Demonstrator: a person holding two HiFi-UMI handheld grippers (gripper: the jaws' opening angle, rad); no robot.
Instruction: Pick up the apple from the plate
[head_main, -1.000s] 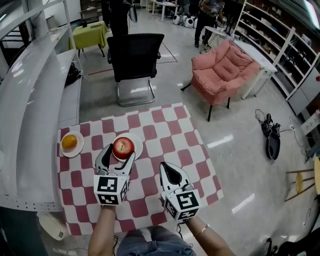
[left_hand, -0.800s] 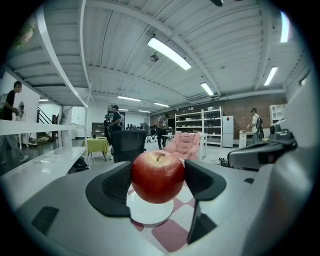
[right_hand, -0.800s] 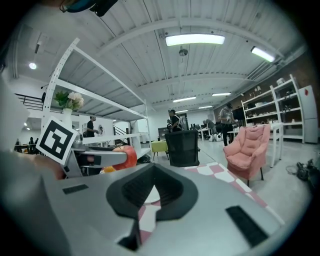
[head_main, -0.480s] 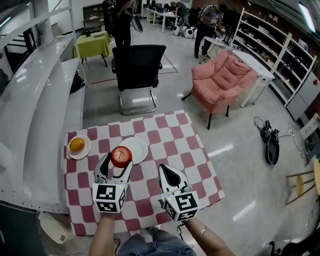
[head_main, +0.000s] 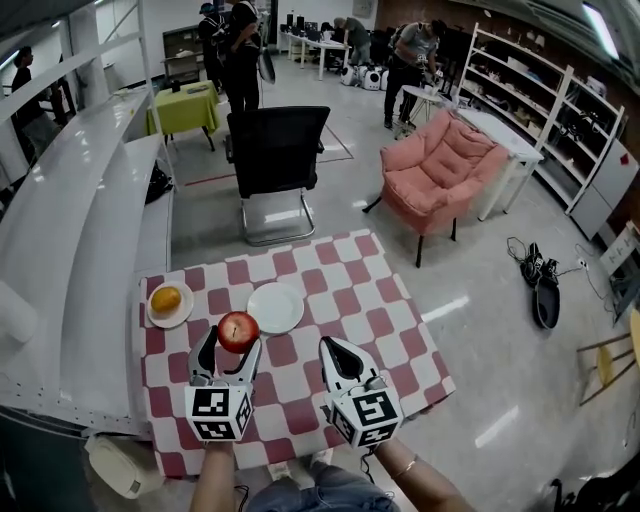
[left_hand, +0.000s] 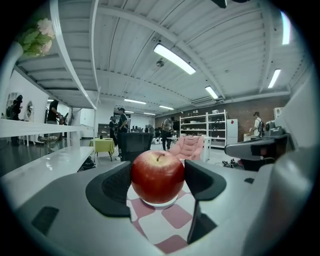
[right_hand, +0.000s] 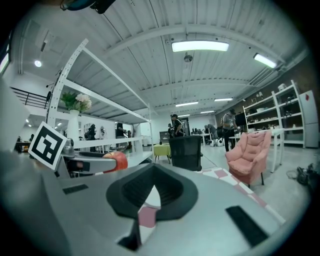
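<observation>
A red apple (head_main: 238, 330) hangs above the checked table (head_main: 340, 290), just left of and nearer than the bare white plate (head_main: 276, 307). My left gripper (head_main: 231, 348) is shut on the apple. In the left gripper view the apple (left_hand: 157, 176) fills the gap between both dark pads (left_hand: 111, 189), and the plate (left_hand: 161, 203) shows under it. My right gripper (head_main: 339, 352) hovers over the table's near right part with its jaws together and nothing in them. In the right gripper view my right gripper (right_hand: 152, 194) has its pads meeting, and the apple (right_hand: 116, 161) shows at the left.
An orange (head_main: 166, 299) lies on a small plate (head_main: 182, 312) at the table's left. A black chair (head_main: 277, 150) stands behind the table, and a pink armchair (head_main: 440, 165) sits at the back right. A long white counter (head_main: 80, 250) runs along the left. People stand far back.
The apple has come up off the white plate in my left gripper and moved back toward me, leaving the plate bare. My right gripper has stayed shut in about the same place.
</observation>
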